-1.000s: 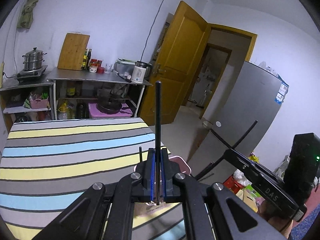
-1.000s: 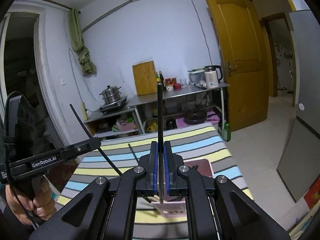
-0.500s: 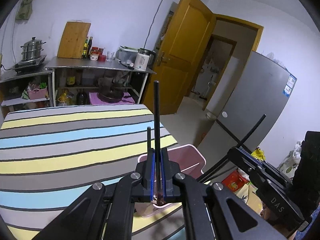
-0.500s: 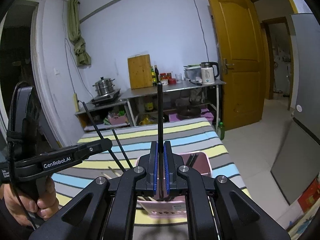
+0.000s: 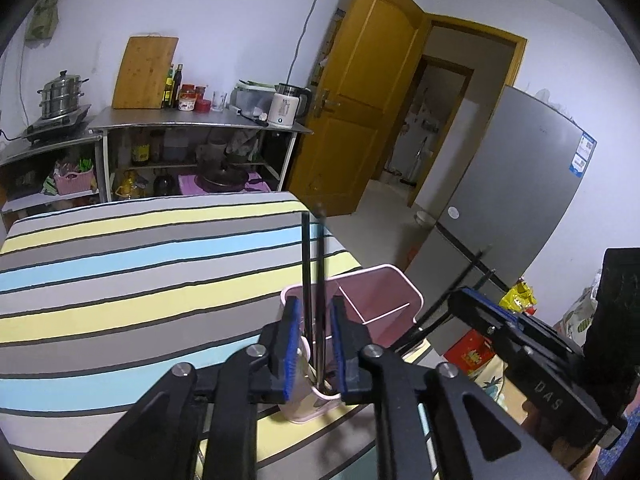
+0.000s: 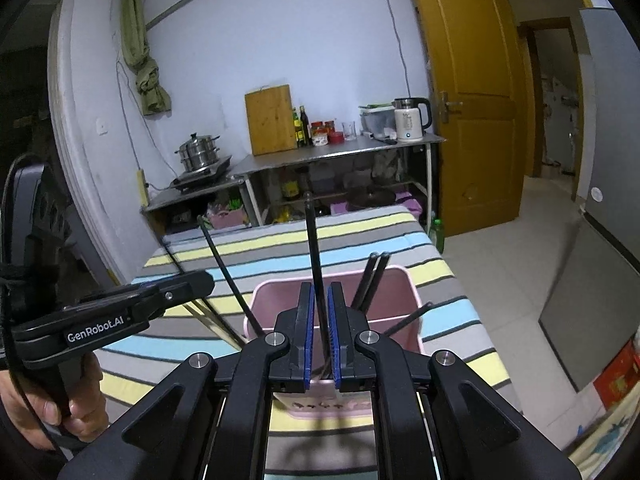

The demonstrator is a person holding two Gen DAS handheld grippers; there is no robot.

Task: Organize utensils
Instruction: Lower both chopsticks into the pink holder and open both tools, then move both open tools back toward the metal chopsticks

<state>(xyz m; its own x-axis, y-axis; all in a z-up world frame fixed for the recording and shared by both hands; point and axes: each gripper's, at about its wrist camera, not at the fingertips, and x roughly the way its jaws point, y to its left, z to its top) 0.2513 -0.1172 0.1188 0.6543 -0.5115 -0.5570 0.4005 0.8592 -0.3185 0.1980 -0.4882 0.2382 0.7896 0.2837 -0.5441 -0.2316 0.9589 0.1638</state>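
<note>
A pink utensil holder [image 5: 380, 300] [image 6: 396, 292] stands near the front right corner of the striped table [image 5: 120, 272]. My left gripper [image 5: 314, 344] is open just above the holder's near compartment; two black chopsticks [image 5: 314, 264] stand loose between its jaws, their lower ends in the holder. My right gripper [image 6: 318, 332] is open over the holder too, with a black chopstick [image 6: 314, 252] standing loose between its jaws. Other black chopsticks [image 6: 372, 280] lean in the holder's right side. The left gripper's body [image 6: 120, 316] shows at left in the right wrist view.
A steel shelf unit [image 5: 192, 124] with a cutting board, bottles, kettle and pots stands behind the table. A yellow door [image 5: 360, 92] and a grey fridge [image 5: 512, 200] are to the right. A light wooden stick [image 6: 208, 320] lies on the table left of the holder.
Both grippers have come down over the pink holder and opened. The chopsticks they gripped now stand loose in the holder.
</note>
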